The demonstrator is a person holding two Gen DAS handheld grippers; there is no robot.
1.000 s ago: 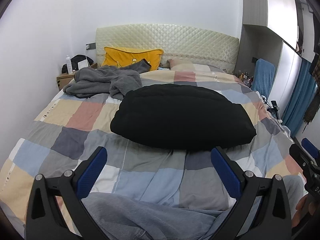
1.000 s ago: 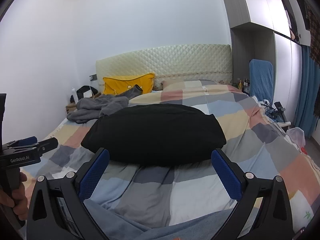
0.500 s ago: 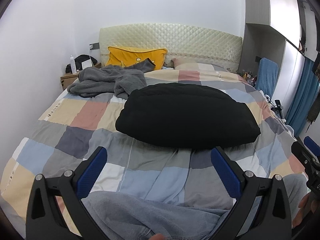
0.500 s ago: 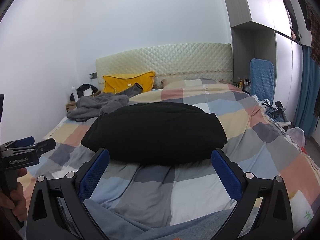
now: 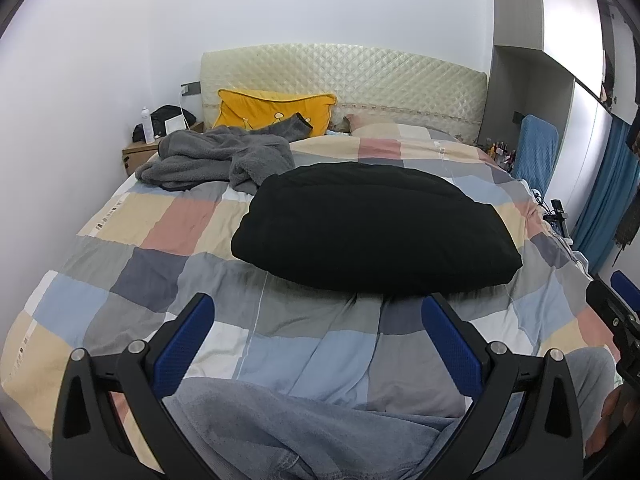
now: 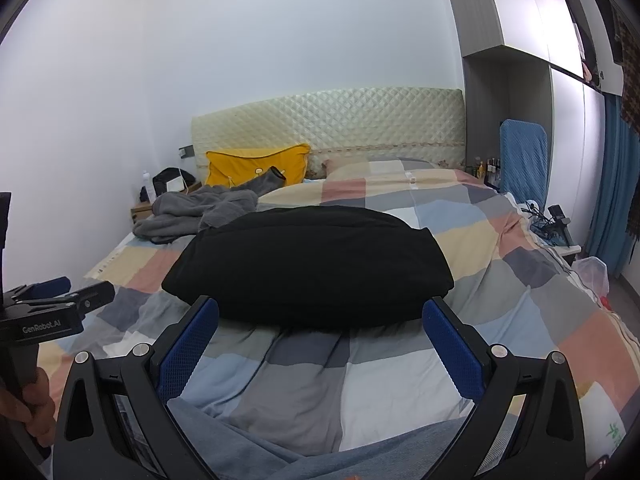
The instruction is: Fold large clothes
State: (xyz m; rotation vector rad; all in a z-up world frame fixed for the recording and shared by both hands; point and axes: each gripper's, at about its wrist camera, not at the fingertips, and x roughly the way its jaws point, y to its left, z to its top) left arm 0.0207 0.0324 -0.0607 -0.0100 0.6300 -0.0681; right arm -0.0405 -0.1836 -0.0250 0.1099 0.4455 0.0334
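A folded black garment point(image 5: 376, 232) lies in a thick rounded bundle in the middle of the checked bed cover point(image 5: 160, 220); it also shows in the right wrist view point(image 6: 312, 264). A crumpled grey fleece garment point(image 5: 216, 160) lies at the far left near the pillows, and shows in the right wrist view point(image 6: 196, 212). My left gripper point(image 5: 316, 340) is open and empty, held above the near bed edge, short of the black bundle. My right gripper point(image 6: 320, 340) is open and empty, also just short of the bundle.
A yellow pillow point(image 5: 272, 112) leans on the quilted headboard point(image 5: 360, 80). A nightstand point(image 5: 136, 156) with a bottle stands at the far left. A blue chair point(image 6: 520, 160) and blue curtain point(image 6: 616, 184) are on the right. The person's grey-blue trousers point(image 5: 300, 432) fill the near edge.
The left view has shifted slightly, so the bed sits a little further right and lower. Both grippers stay open and empty. The clothes have not moved.
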